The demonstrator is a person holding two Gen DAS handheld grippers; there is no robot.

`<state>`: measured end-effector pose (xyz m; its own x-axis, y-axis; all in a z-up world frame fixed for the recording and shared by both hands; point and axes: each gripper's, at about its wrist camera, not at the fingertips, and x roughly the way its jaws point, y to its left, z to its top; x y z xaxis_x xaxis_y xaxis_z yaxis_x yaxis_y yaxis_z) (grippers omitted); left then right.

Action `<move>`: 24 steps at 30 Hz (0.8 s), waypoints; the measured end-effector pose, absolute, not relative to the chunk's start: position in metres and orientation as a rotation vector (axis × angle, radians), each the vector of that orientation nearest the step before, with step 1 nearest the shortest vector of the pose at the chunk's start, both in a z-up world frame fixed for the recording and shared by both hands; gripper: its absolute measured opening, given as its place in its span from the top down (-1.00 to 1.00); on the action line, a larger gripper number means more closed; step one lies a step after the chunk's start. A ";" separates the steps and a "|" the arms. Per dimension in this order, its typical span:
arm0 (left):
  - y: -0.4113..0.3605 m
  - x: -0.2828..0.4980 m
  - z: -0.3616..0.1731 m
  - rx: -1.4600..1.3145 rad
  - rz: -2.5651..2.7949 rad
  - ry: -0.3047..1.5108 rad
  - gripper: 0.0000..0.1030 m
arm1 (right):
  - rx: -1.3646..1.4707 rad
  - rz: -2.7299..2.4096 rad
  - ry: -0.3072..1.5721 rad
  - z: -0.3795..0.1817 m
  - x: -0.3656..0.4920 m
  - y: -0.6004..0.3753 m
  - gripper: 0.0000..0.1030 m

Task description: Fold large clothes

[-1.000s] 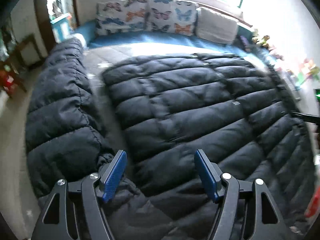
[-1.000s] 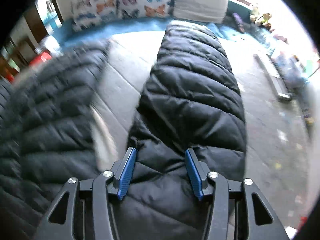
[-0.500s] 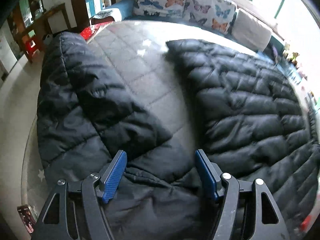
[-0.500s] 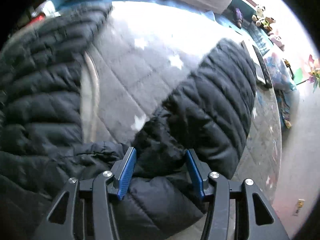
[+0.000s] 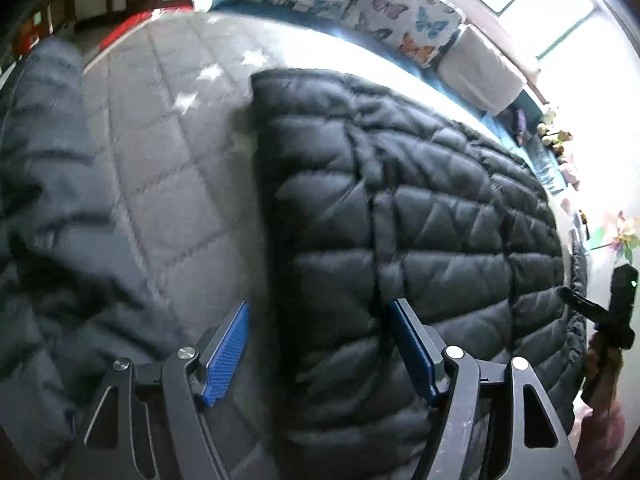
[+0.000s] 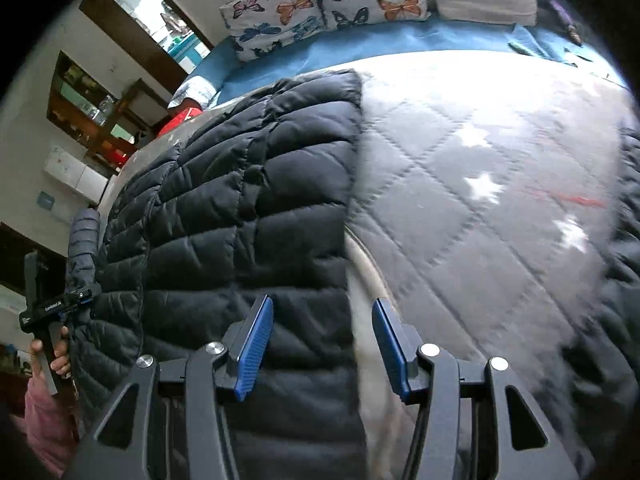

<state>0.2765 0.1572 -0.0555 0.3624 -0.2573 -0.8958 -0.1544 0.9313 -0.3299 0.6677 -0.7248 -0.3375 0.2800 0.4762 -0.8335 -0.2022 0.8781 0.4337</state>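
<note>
A black quilted puffer jacket (image 5: 420, 208) lies flat on a grey quilted bed cover (image 5: 168, 152). One sleeve (image 5: 48, 200) is spread out at the left. My left gripper (image 5: 320, 306) is open and points down over the jacket's left edge, one finger above the cover and one above the jacket. In the right wrist view the jacket (image 6: 248, 184) fills the left half and the other sleeve (image 6: 624, 248) is at the right edge. My right gripper (image 6: 322, 301) is open above the jacket's right edge, with a pale lining strip (image 6: 360, 280) showing there. The pads press on nothing.
Butterfly pillows (image 6: 320, 4) and a white pillow (image 5: 480, 68) line the far side on a blue sheet (image 6: 360, 44). Dark shelves (image 6: 92, 108) stand at the left. A hand (image 6: 56, 356) in a pink sleeve holds the left gripper's handle (image 6: 44, 312). Toys (image 5: 556, 136) sit by the window.
Both views have swung. The left gripper went from over bunched fabric to the jacket's left edge. The right gripper went from over the right sleeve to the jacket's right edge.
</note>
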 end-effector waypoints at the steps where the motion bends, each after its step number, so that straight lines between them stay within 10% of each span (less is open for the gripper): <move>1: 0.154 0.281 -0.054 -0.397 -0.092 1.200 -0.19 | 0.263 0.473 1.205 -0.338 0.669 -0.718 -0.10; 8: 0.119 0.321 -0.042 -0.320 -0.145 1.162 -0.02 | 0.175 0.433 1.153 -0.329 0.657 -0.704 0.59; 24: 0.087 0.353 -0.034 -0.231 -0.105 1.111 -0.31 | 0.294 0.163 1.196 -0.327 0.610 -0.809 0.56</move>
<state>0.3529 0.0868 -0.0342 0.4417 -0.1991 -0.8748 -0.0311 0.9711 -0.2368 0.6102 -0.8088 -0.3269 0.3606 0.2786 -0.8901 0.0295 0.9504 0.3095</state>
